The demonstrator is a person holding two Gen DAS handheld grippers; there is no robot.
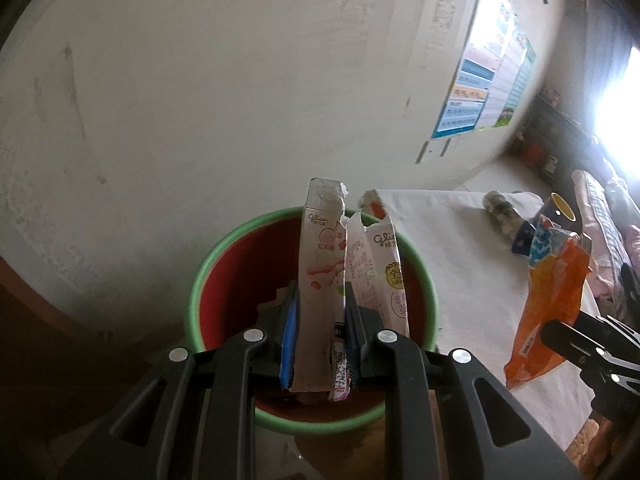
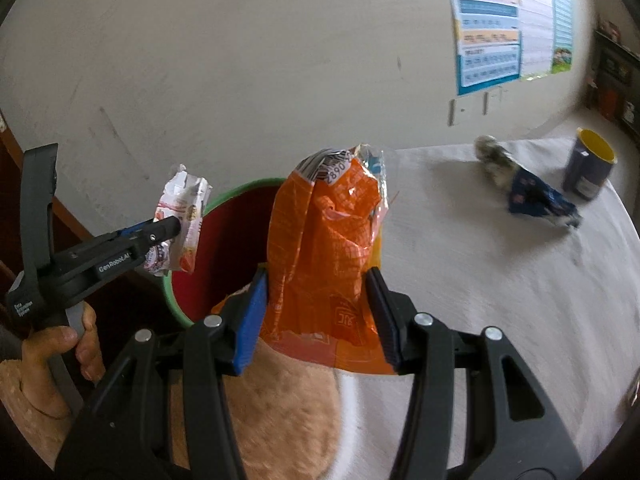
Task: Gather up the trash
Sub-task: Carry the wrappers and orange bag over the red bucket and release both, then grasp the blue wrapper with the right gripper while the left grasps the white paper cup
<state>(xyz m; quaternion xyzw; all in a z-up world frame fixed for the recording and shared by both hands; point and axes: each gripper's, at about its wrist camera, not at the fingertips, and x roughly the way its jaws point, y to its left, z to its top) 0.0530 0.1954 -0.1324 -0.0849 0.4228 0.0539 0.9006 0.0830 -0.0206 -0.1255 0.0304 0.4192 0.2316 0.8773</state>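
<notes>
Through the camera on my left tongs I count one bin, red inside with a green rim, and it sits straight below the tips. My left tongs stand narrow, clamped on one flattened snack box, white and pink, torn at the top. It stands upright over the bin's mouth. I read "Glico" twice on it, once on each of its two flaps, with Chinese characters I cannot make out. To the right of the bin lies one white-covered table. On it, well beyond the bin, I count one blue wrapper and one dark cup with a yellow inside. One orange bag hangs to the right of the bin in my other tongs. One poster hangs on the wall above the table.

Through the camera on my right tongs the jaws stand half wide, pressed on the one crumpled orange bag, held just right of the bin. Its top bears a barcode and the digits "2890". My left tongs appear left of the bin, gripped by one hand, with "GenRobot.AI" on the arm and the snack box at the bin's rim. The blue wrapper and cup lie on the table, well right of the bin.
</notes>
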